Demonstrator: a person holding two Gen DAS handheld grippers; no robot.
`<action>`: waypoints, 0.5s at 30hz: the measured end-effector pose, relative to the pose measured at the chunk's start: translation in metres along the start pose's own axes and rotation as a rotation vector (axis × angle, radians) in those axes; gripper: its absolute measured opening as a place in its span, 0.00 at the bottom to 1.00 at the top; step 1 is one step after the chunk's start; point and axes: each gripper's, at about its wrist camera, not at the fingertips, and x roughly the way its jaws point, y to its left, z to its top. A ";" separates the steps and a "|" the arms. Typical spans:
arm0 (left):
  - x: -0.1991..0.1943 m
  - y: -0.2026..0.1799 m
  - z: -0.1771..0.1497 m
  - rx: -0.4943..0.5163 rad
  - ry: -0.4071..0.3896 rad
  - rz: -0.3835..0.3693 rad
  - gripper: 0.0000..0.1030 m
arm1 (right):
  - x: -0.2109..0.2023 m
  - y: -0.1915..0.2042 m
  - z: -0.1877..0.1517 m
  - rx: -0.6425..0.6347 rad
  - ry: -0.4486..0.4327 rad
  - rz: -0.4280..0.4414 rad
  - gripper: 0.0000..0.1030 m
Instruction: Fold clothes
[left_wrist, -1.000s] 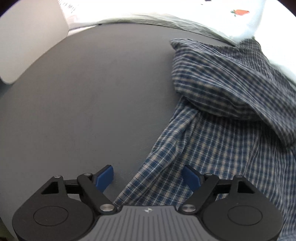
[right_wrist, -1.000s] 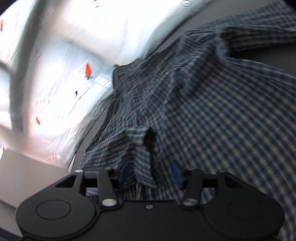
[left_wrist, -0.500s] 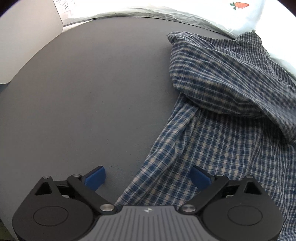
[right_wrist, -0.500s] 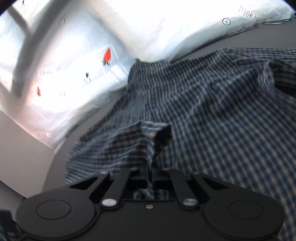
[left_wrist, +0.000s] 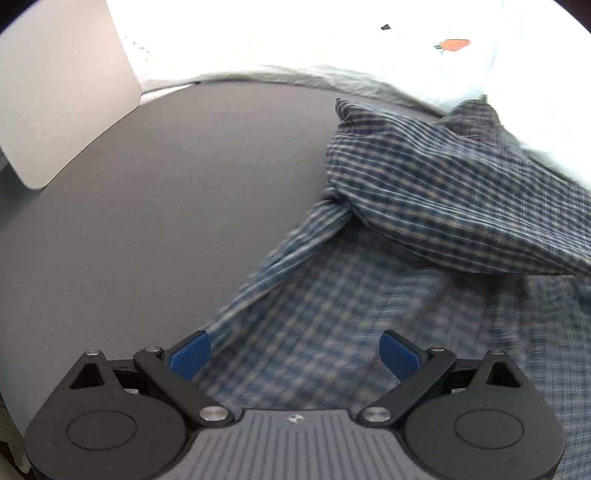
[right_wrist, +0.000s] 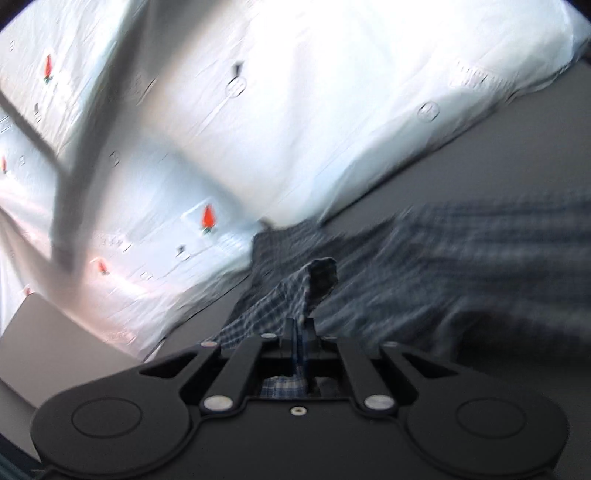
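**Right jaws clenched on checked shirt, left jaws spread above it**

In the left wrist view, a pale flat panel (left_wrist: 62, 92) stood at ten o'clock beside the dark grey desk (left_wrist: 147, 221). The left gripper (left_wrist: 295, 354) hung at six o'clock with its jaws released and spread wide; its blue pads (left_wrist: 190, 354) pressed on nothing, though blurred cloth lay under the gap between them. The blue-and-white checked shirt (left_wrist: 443, 206) spread from the frame's centre out to three o'clock, a bunched fold lying over a twisted part of it. White bedding printed with small red strawberries (left_wrist: 369, 44) ran along twelve to two o'clock, behind the shirt.

In the right wrist view, the same bedding (right_wrist: 295, 110) filled nine to one o'clock. The right gripper (right_wrist: 298, 343) sat at six o'clock, its jaws clenched on a pinch of the shirt (right_wrist: 295, 291), which rose in a peak just beyond them. The rest of the shirt trailed, blurred, toward three o'clock across the desk (right_wrist: 517, 162).
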 end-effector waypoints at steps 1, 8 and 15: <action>-0.004 -0.008 0.001 0.009 -0.007 -0.002 0.95 | -0.002 -0.010 0.008 0.003 -0.009 -0.012 0.03; -0.016 -0.042 0.018 0.033 -0.019 -0.025 0.95 | -0.016 -0.085 0.050 0.051 -0.074 -0.122 0.03; -0.009 -0.060 0.028 0.033 -0.004 -0.028 0.95 | -0.017 -0.124 0.063 0.032 -0.119 -0.246 0.02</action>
